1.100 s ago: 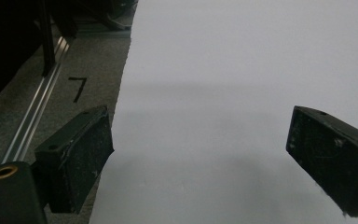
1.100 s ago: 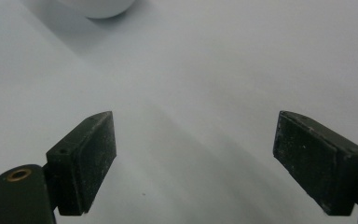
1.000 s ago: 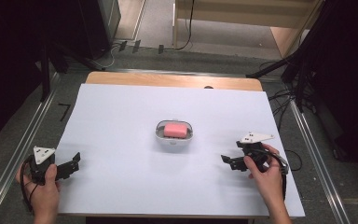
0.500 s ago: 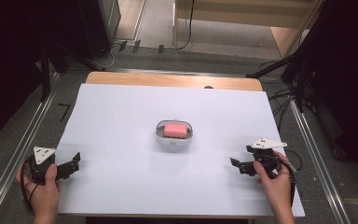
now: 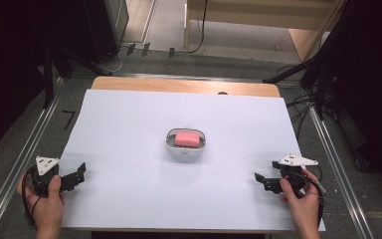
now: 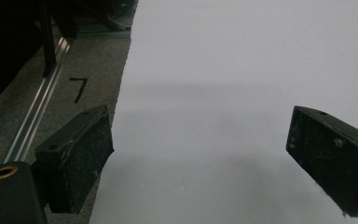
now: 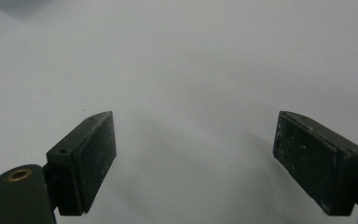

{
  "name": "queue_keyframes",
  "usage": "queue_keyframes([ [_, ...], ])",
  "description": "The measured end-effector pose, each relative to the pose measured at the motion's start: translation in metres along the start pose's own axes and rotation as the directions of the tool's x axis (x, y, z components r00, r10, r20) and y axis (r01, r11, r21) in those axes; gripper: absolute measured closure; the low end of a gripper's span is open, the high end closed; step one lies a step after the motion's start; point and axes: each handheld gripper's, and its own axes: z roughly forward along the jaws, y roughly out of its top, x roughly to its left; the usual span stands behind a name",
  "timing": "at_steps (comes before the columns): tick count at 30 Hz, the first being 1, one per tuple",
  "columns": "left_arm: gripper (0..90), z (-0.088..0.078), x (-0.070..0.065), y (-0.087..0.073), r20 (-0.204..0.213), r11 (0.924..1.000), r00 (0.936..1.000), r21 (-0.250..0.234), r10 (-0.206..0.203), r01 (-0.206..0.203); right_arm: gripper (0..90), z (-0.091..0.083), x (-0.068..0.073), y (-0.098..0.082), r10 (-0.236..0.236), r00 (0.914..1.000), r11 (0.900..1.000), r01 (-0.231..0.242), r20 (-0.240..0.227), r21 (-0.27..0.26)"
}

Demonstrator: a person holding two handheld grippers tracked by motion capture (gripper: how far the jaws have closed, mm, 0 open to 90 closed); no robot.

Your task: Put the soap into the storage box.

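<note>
A small white dish (image 5: pixel 170 144) holding a pink block (image 5: pixel 186 139) sits at the middle of the white table sheet (image 5: pixel 129 124). My left gripper (image 5: pixel 79 174) rests at the sheet's front left corner, held in a hand, its jaws apart with nothing between them. In the left gripper view the gripper (image 6: pixel 198 158) looks over bare sheet and the sheet's left edge. My right gripper (image 5: pixel 258 179) lies low at the front right, pointing left, jaws apart and empty. The right gripper view has that gripper (image 7: pixel 193 161) over plain white sheet.
A wooden table edge (image 5: pixel 184 85) borders the sheet at the back. Metal rails (image 5: pixel 27 149) run along both sides over grey floor. A black "7" mark (image 6: pixel 78 88) lies on the floor left of the sheet. Cables (image 5: pixel 303 104) trail at the right.
My right gripper has slid toward the front right corner and sunk slightly. The left gripper and the dish have not moved.
</note>
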Motion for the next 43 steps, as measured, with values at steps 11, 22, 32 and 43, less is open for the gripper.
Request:
queue_keyframes([
  [11, 7.6, 0.0, 0.0, 0.0, 0.0, 1.0, 1.0, 0.0, 0.0, 0.0, 14.2, -0.011, -0.007, -0.014, 0.026, 0.9993, 0.999, -0.026, 0.027, -0.027],
  [22, 7.6, 0.0, 0.0, 0.0, -0.001, 1.0, 1.0, 0.003, 0.001, -0.001, 14.2, -0.027, -0.023, -0.028, 0.077, 0.9952, 0.994, -0.072, 0.06, -0.077],
  [32, 7.6, 0.0, 0.0, 0.0, 0.001, 1.0, 1.0, 0.002, 0.001, -0.001, 14.2, -0.042, -0.038, -0.037, 0.144, 0.9842, 0.981, -0.128, 0.104, -0.143],
  [43, 7.6, 0.0, 0.0, 0.0, -0.003, 1.0, 1.0, 0.007, 0.001, -0.001, 14.0, -0.043, -0.039, -0.039, 0.19, 0.9759, 0.971, -0.171, 0.107, -0.166],
])
